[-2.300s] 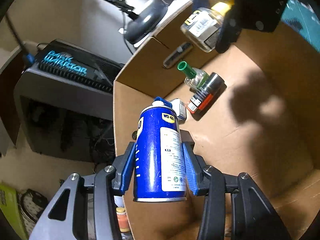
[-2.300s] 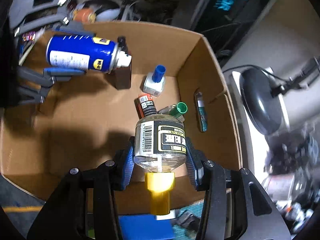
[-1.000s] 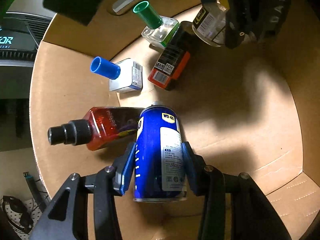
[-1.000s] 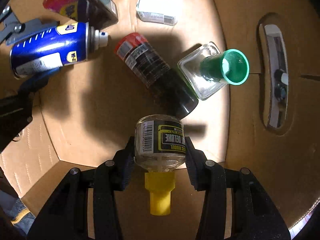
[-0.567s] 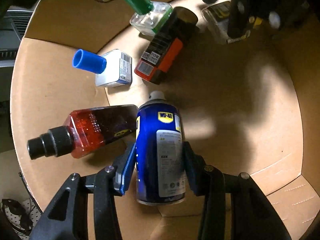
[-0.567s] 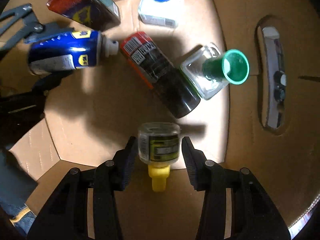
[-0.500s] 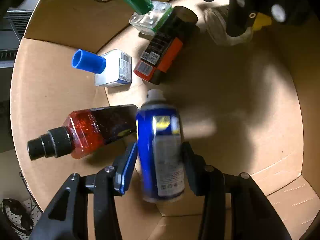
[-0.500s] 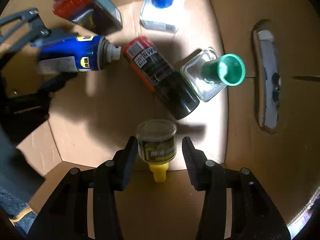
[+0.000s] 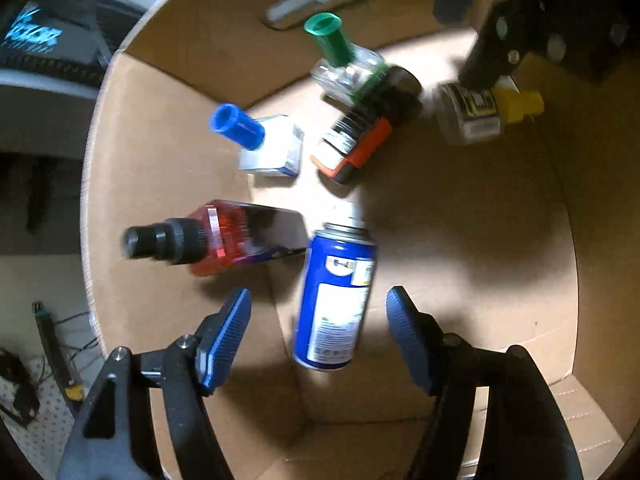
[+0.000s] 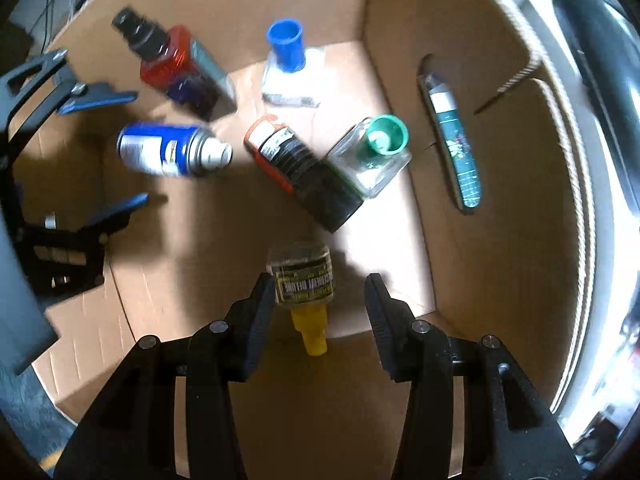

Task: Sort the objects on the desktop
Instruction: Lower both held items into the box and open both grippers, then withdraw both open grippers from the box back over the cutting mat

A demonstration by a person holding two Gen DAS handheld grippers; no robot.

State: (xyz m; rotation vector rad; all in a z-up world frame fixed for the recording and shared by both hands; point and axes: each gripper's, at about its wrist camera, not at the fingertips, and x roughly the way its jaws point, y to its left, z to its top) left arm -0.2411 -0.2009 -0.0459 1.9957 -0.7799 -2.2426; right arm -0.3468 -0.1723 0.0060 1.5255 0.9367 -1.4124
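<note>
A blue WD-40 spray can [image 9: 334, 296] lies on the floor of the cardboard box [image 9: 460, 248], between and beyond the spread fingers of my left gripper [image 9: 318, 312], which is open and empty above it. The can also shows in the right wrist view [image 10: 172, 150]. A clear bottle with a yellow cap [image 10: 302, 280] lies on the box floor under my right gripper [image 10: 320, 300], which is open and empty. It also shows in the left wrist view [image 9: 476, 114].
On the box floor lie a red bottle with black cap [image 9: 224, 238], a white bottle with blue cap [image 9: 260, 142], a black-and-orange can [image 9: 366, 130] and a clear bottle with green cap [image 9: 344, 60]. A handle slot [image 10: 452, 132] pierces one box wall.
Both grippers opened and let go: the spray can and the yellow-capped bottle dropped to the box floor. Both grippers have drawn back upward from the box floor.
</note>
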